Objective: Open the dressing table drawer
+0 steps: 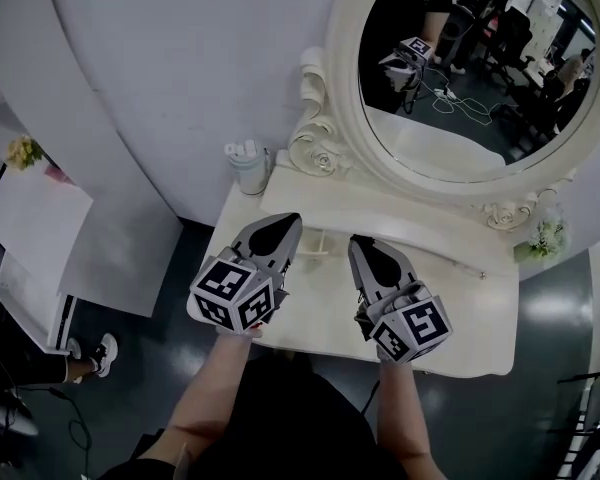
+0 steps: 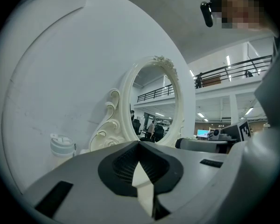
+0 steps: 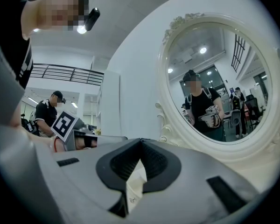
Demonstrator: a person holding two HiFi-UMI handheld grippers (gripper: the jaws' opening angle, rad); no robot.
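Left tool (image 1: 291, 219) and right tool (image 1: 359, 241) above dressing table (image 1: 460, 313)

A cream-white dressing table (image 1: 315, 313) stands on a dark floor (image 1: 170, 368) against a white wall. A raised ledge (image 1: 400, 220) runs along the back of its top and carries an oval mirror (image 1: 470, 68) in a carved frame. A pale lidded cup (image 1: 248, 165) stands at the back left corner beside the frame's scrollwork. A small sprig of flowers (image 1: 542, 240) sits at the right end.

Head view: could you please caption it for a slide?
Left gripper and right gripper, both shut, side by side over a cream dressing table before its oval mirror.
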